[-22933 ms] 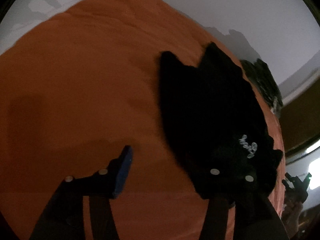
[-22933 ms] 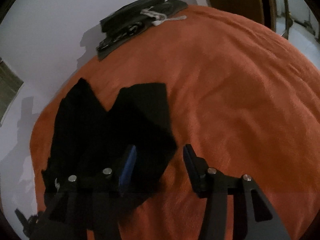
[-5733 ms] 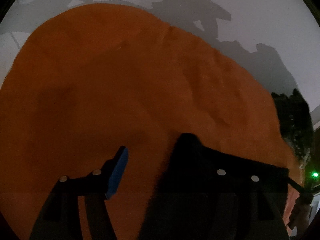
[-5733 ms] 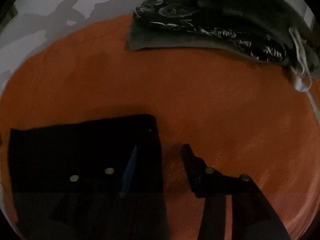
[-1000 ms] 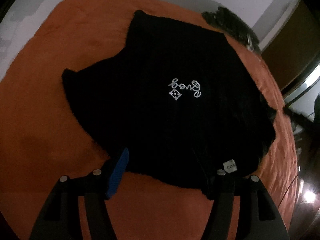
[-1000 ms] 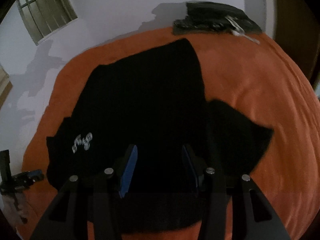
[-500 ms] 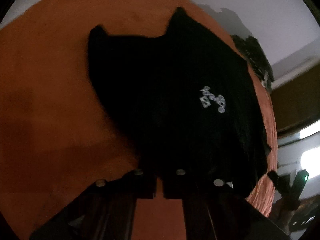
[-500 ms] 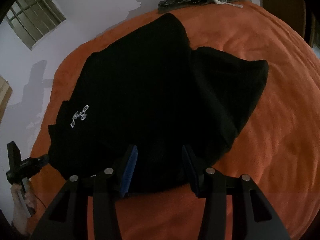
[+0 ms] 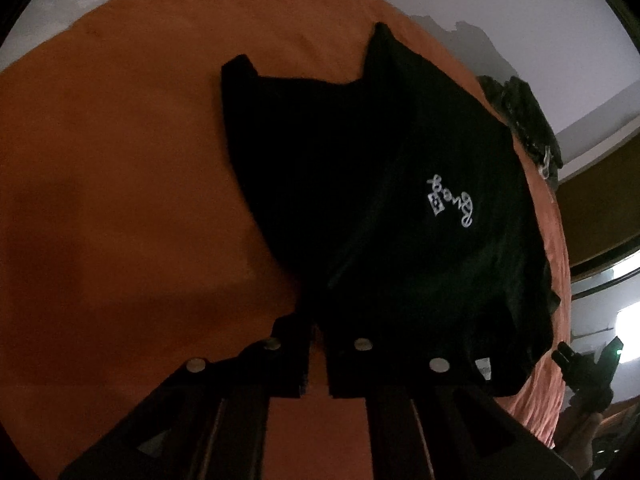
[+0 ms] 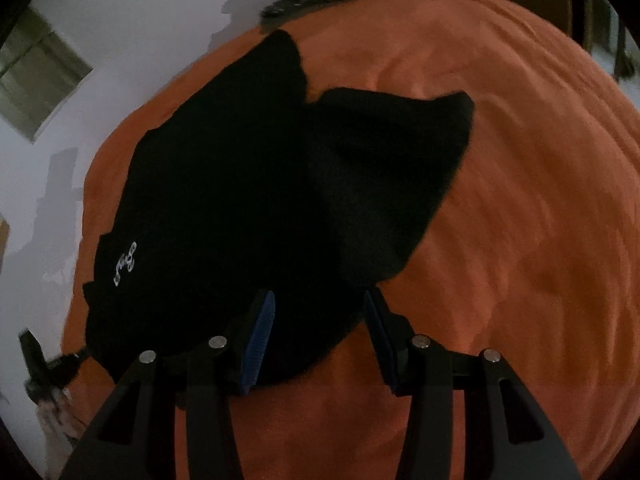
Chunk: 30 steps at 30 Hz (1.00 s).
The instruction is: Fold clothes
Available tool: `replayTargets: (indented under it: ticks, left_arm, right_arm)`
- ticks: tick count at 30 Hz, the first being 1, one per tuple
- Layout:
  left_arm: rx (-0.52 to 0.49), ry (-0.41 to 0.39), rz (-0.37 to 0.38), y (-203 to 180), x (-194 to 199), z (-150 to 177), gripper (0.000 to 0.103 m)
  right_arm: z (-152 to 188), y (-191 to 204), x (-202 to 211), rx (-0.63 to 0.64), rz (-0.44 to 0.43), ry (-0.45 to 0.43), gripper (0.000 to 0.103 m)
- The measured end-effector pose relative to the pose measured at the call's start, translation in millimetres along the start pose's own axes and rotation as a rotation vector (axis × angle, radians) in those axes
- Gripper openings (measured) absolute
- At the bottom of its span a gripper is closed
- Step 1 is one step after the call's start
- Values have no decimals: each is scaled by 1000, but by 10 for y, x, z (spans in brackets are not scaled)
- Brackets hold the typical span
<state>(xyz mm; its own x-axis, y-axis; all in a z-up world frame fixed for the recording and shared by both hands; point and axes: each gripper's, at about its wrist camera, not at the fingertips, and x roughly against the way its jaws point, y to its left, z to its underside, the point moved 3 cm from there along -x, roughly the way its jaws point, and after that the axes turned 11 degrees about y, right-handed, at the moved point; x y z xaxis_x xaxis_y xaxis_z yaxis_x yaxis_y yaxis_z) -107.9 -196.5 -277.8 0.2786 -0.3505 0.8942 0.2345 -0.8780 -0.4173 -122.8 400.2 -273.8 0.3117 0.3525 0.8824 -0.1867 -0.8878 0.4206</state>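
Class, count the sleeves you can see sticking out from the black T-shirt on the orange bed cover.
2. One sleeve points out at the black T-shirt's left side in the left wrist view; the other sleeve spreads rightward in the right wrist view.

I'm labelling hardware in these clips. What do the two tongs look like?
Both are black, angular two-finger tongs with round silver rivets along the finger links. The right tongs carry ribbed blue pads on the fingers' inner faces. On the left tongs no pad colour shows. No cables or markings are visible.
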Motion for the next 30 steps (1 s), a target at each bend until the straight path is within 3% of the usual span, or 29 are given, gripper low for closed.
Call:
replayTargets:
  ticks: [6,11,13,14,23,30]
  left_arm:
    - [36,21,24,55,-74,15,11]
    - [26,8,4,-13,-70,56,5]
    - [18,-8,1,-58,-57,85,4]
    - [13,-18,-3,-72,-42,103,4]
    - [65,-72,51,7,107,242,4]
    - [86,-64,-19,207,16,395,1]
  right_arm:
    - [-26,-34,-76,-49,-66,75,45]
    - [-28,-173,-277,-149,-43,130,45]
    - [-21,-198,-319,-147,-26,131,25]
    - [-13,-203,-293,-149,-23,122,6]
    - [63,-247,-62,-163,2,41,5]
    - [104,-259,-171,-162,53,51,4]
